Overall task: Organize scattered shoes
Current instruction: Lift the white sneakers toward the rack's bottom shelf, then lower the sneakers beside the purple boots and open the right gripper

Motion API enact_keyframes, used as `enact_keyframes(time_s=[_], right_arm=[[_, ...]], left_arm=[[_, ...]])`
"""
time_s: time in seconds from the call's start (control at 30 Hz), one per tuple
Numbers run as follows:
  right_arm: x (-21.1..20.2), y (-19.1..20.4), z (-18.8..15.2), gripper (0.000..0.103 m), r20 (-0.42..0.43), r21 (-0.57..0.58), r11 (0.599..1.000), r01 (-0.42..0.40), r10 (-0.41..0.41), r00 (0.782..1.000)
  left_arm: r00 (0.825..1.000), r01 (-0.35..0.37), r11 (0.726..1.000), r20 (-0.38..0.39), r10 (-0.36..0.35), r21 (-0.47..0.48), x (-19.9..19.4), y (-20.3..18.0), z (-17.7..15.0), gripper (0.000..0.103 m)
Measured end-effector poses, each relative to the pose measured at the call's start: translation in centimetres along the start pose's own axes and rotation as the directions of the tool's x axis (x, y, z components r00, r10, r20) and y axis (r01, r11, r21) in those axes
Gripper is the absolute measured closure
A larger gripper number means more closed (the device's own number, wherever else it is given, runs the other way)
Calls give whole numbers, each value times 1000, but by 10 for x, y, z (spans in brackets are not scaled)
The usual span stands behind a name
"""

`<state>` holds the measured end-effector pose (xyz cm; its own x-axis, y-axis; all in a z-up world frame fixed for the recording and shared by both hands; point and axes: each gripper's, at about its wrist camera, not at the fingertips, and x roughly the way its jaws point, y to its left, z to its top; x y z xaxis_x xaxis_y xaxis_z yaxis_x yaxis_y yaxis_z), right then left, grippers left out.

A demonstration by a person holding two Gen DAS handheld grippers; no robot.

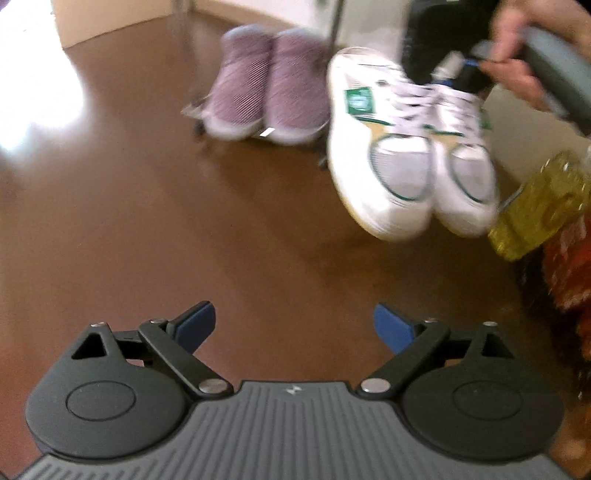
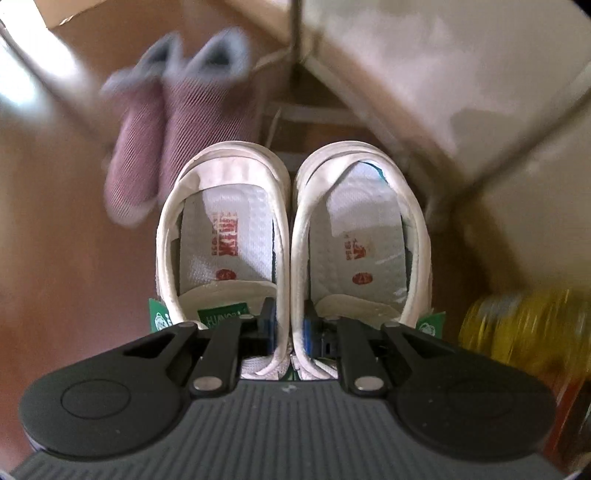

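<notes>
A pair of white sneakers (image 1: 410, 155) with green trim hangs above the brown floor, toes toward me in the left wrist view. My right gripper (image 2: 290, 332) is shut on the two inner collars of the white sneakers (image 2: 291, 229), pinching both shoes together; in the left wrist view a hand holds that right gripper (image 1: 458, 74) over the laces. A pair of purple knit shoes (image 1: 266, 92) stands side by side on the floor by the wall, left of the sneakers, and the purple knit shoes (image 2: 162, 140) appear blurred beyond the sneakers in the right wrist view. My left gripper (image 1: 295, 326) is open over bare floor with nothing between its blue pads.
A metal rack leg (image 1: 338, 22) rises behind the purple shoes, and rack bars (image 2: 295, 33) meet at the wall corner. A bottle of yellow oil (image 1: 543, 203) lies at the right, also seen as the yellow bottle (image 2: 524, 328). Red packaging (image 1: 569, 266) sits below it.
</notes>
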<state>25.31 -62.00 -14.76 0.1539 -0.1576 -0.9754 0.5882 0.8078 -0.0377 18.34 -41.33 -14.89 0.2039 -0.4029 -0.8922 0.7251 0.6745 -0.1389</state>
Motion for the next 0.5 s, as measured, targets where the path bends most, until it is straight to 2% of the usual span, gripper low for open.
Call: enact_keyframes(time_s=[0.1,0.2,0.27,0.3,0.33,0.4,0.5], right_arm=[[47,-15,58,91,40,28,999,27,-28,999],[88,-29,88,91,50,15,999,36,-37,998],[124,-44,101,88,67,60,996,62,-66,996],[128,-48,105,84,88,66,996,61,-67,994],[131,-56,108,72,120,76,996,42,-51,991],[119,-70,97,53,236,62,998,9,-23,971],[88,-79,50,50,408,-7,1000,19,-15,913]], left_arm=[[999,48,993,19,-50,104,41,-3,27,9],[997,56,982,42,-64,180,77,-14,32,9],[997,47,977,51,-58,206,93,-13,35,9],[997,33,974,62,-48,222,103,-14,38,9],[997,25,973,68,-42,231,110,-15,39,9],[996,5,963,79,-27,269,115,-24,38,9],[991,-28,937,131,-19,349,125,-38,39,11]])
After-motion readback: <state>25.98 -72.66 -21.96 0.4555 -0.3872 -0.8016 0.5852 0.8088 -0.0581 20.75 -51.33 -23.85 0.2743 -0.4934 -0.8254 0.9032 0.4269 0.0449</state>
